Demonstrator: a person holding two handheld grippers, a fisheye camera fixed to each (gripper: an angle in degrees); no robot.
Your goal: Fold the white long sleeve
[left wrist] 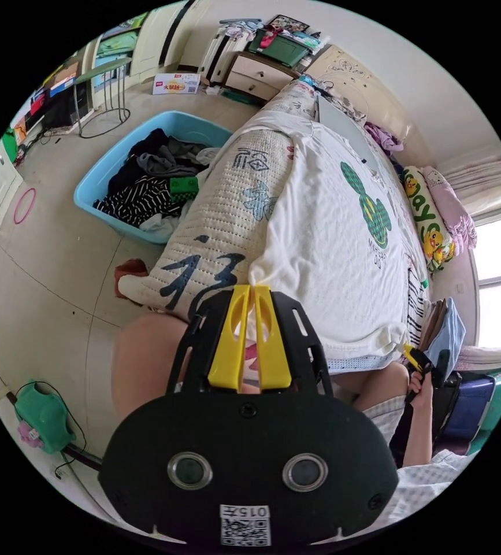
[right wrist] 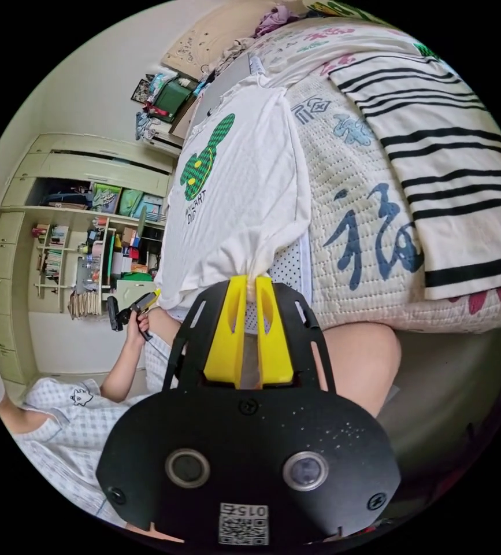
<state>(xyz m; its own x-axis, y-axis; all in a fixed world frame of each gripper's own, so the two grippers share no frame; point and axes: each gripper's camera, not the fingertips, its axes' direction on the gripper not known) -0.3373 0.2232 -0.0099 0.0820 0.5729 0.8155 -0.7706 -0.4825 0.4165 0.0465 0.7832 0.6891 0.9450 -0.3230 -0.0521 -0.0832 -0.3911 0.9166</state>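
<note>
While both tongs (left wrist: pixel 251 289) (right wrist: pixel 250 281) pinch it, white long sleeve (left wrist: pixel 325 243) hangs.

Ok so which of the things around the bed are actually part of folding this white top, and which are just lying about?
Part of the job:
white long sleeve, spread on the bed
left gripper, shut on its hem
right gripper, shut on the hem's other corner
quilted bed cover underneath

Just lying about:
blue laundry basket of clothes
striped garment
folded clothes stack
duck pillow
</note>
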